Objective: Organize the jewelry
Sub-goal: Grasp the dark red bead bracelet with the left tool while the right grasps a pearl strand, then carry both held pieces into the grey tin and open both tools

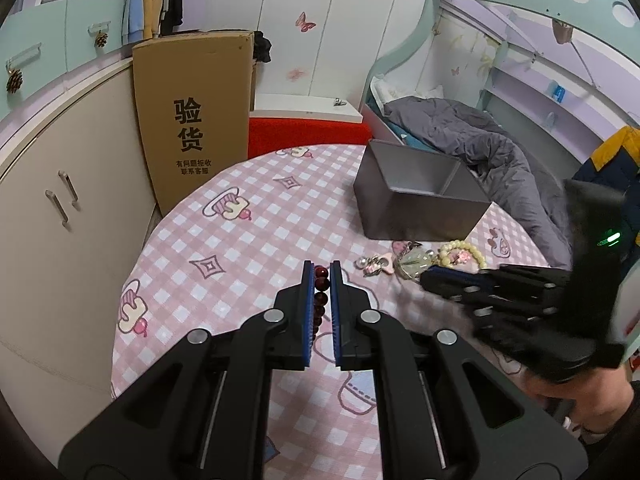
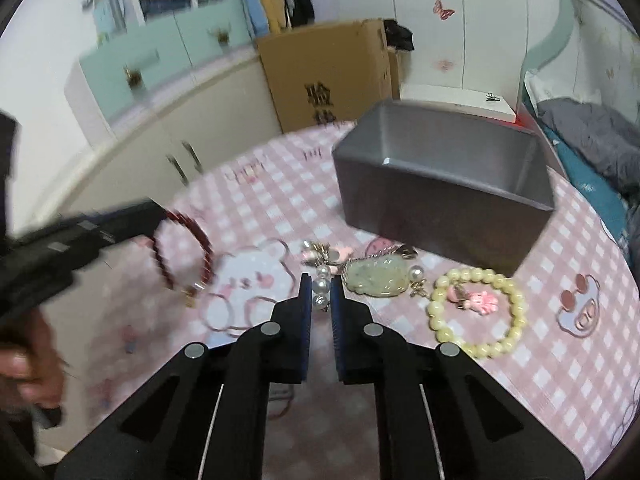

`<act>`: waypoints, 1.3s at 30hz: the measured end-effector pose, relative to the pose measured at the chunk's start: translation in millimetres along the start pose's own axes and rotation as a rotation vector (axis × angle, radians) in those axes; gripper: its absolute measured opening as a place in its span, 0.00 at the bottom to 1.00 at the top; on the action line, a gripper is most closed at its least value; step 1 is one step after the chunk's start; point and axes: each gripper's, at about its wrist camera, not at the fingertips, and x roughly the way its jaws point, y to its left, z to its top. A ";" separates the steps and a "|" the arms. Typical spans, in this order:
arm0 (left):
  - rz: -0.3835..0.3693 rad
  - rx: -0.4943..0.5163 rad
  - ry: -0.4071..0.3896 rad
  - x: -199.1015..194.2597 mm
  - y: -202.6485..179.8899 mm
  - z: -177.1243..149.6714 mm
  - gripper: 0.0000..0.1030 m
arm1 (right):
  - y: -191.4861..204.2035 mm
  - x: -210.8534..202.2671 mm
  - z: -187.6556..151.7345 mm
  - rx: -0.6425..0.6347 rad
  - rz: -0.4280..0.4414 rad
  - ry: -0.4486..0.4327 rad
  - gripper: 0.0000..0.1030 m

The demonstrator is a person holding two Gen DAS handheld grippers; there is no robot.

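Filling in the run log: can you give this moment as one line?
left gripper: shut on dark red bead bracelet | right gripper: shut on pearl piece | yellow bead bracelet: on tablecloth | grey box: looks empty

At the left edge of the right wrist view, the left gripper [image 2: 160, 216] and hand [image 2: 28, 356] are motion-blurred, the hand cut off by the frame.

Red bead bracelet [image 2: 182, 256], pearl piece [image 2: 321, 286] clamped
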 end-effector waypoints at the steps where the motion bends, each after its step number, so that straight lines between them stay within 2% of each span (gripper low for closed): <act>1: -0.004 0.000 -0.003 -1.1 -0.7 1.5 0.07 | -1.7 -6.0 3.5 0.015 0.020 -0.012 0.08; 7: -0.042 0.014 -0.046 -15.6 -9.7 20.3 0.07 | -15.5 -53.6 29.4 0.074 0.143 -0.096 0.07; 11: -0.071 0.032 -0.087 -29.3 -17.3 36.7 0.07 | -10.9 -76.7 48.2 0.058 0.172 -0.147 0.08; 18: -0.121 0.082 -0.159 -45.1 -35.6 75.6 0.07 | -7.8 -115.9 83.6 -0.006 0.143 -0.249 0.08; 25: -0.185 0.130 -0.204 -39.4 -61.1 126.7 0.07 | -22.6 -129.3 119.1 -0.018 0.131 -0.301 0.08; 31: -0.245 0.142 -0.159 -12.1 -79.8 151.2 0.07 | -41.5 -119.8 132.9 0.012 0.096 -0.296 0.08; 36: -0.291 0.148 -0.086 24.1 -88.6 158.7 0.08 | -66.0 -91.2 130.9 0.073 0.071 -0.238 0.08; 39: -0.282 0.166 -0.028 50.3 -93.0 158.3 0.08 | -84.7 -67.2 126.6 0.133 0.030 -0.186 0.12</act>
